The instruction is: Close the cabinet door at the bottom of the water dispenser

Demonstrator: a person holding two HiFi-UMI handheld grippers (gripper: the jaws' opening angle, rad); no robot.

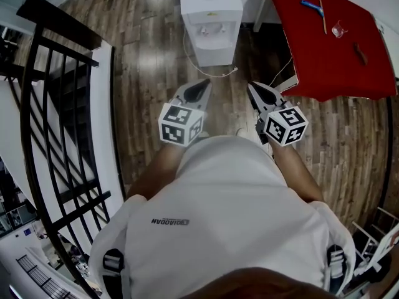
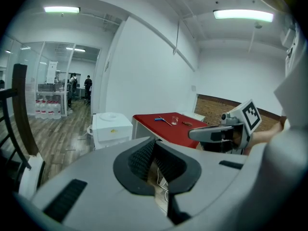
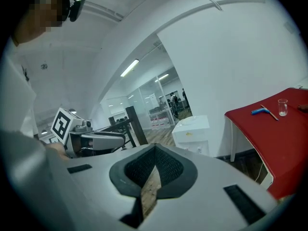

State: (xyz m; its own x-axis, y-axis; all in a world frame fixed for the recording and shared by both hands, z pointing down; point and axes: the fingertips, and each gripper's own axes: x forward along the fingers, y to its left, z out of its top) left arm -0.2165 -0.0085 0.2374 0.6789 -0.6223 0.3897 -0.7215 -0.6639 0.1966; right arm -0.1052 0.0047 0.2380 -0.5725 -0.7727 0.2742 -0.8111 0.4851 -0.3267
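**White water dispenser (image 1: 212, 17) shows a flat front; both tongs shut and held well short of it**

Wooden floor (image 1: 156, 73) takes up most of my head view, and the dispenser stands on it by the far wall, ahead of me. From this steep angle its cabinet door (image 1: 215, 55) seems to lie flush with the body. I see no leaf swung out over the boards. Both gripper views cut the dispenser off above the cabinet, so I cannot confirm that the door is latched. My judgement is that the door is either fully shut, with the job finished, or only slightly ajar and needing a last press. These pictures do not settle which.

Left tongs (image 1: 198, 91) and right tongs (image 1: 260, 92) hang side by side in front of my chest, pointing towards the dispenser and well apart from it. Each gripper's own view shows its ribbed pads meeting at the tips with nothing between them.

Around the scene, a black railing (image 1: 56, 104) runs down the left, well clear of my line. A red desk (image 1: 324, 48) stands just beside the dispenser on the right, its near corner jutting towards the right tongs' path. Only a white cable (image 1: 206, 70) lies in the way, looped on the floor at the dispenser's foot. On the desk sit a blue tool (image 1: 310, 5), a thin stick (image 1: 322, 14) and a small glass (image 1: 338, 29).
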